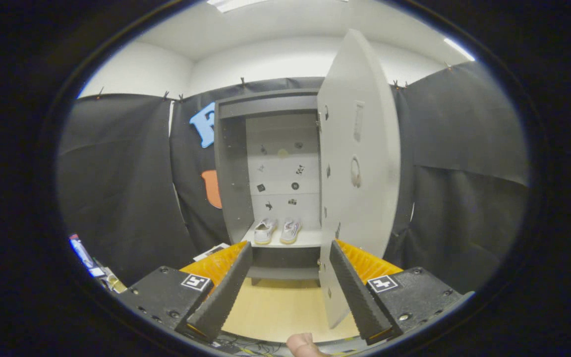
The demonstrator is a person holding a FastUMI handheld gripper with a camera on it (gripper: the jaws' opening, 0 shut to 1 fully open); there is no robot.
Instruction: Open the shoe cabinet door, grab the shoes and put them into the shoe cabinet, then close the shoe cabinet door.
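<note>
A grey shoe cabinet (231, 163) stands against the booth wall beyond my fingers. Its door (360, 198) is swung wide open on the right, edge toward me, reaching down past my right finger. A pair of pale shoes (278, 231) sits side by side on the cabinet's lower shelf (310, 239), toes toward me. My gripper (290, 250) is open with nothing between its fingers. It hangs well back from the cabinet, and the shoes show in the gap between the fingers, farther on.
A light wooden floor (275, 307) runs from my fingers to the cabinet's foot. Black cloth walls close in on both sides. Papers and small items (97, 270) lie low at the left. A fingertip (303, 344) of the person shows below the fingers.
</note>
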